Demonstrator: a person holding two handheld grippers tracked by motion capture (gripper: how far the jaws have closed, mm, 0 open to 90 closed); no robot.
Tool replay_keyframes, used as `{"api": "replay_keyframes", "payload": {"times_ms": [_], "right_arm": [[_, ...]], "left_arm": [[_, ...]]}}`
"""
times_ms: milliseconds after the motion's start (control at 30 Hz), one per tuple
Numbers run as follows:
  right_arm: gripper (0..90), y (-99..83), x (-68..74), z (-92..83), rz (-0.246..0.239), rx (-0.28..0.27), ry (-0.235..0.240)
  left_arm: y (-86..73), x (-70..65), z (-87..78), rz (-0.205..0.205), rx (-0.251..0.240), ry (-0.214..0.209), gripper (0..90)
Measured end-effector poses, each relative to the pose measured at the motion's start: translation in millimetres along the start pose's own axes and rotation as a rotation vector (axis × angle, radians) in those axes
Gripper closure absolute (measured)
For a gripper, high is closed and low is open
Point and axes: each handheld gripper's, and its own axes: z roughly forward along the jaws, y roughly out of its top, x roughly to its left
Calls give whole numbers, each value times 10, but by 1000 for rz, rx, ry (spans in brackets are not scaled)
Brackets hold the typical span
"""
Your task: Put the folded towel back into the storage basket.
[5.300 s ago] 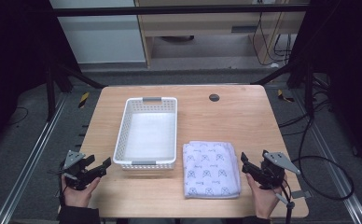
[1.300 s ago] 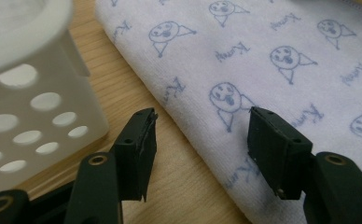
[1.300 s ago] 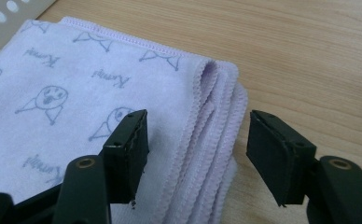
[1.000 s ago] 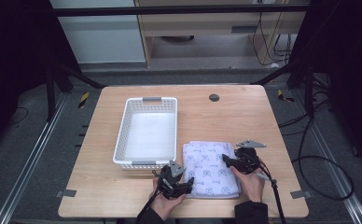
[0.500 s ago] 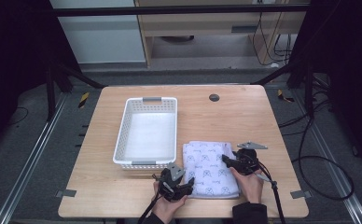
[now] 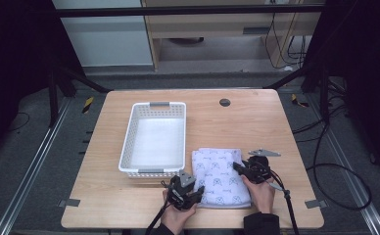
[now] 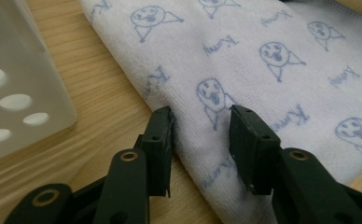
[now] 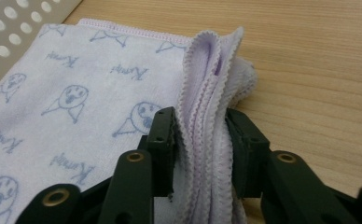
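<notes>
Towel (image 6: 221,176): folded, white, blue face print; right fingers (image 8: 165,140) pinching bunched scalloped edge, left fingers (image 7: 160,140) closing, astride fold.

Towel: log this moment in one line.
towel: folded, flat beside basket | left claw: closing astride near edge | right claw: pinching bunched edge

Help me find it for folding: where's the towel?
In the high view, the folded towel lies near the table's front edge, right of the white basket.
</notes>
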Motion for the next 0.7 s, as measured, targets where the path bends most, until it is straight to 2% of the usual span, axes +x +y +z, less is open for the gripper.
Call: {"api": "replay_keyframes", "payload": {"times_ms": [167, 233, 400, 567, 700], "right_arm": [[709, -2, 22, -6, -4, -5, -3], [726, -8, 33, -12, 1, -13, -5], [754, -2, 64, -37, -1, -25, -25], [759, 21, 89, -125, 3, -64, -14], [759, 62, 143, -263, -11, -105, -4]], "left_arm": [[-8, 40, 0, -43, -5, -41, 647], [-16, 39, -8, -59, -14, -45, 678], [-17, 25, -29, -68, -32, -42, 752], [-1, 37, -107, -66, -60, -59, 770], [56, -1, -232, -28, -89, -53, 772]]}}
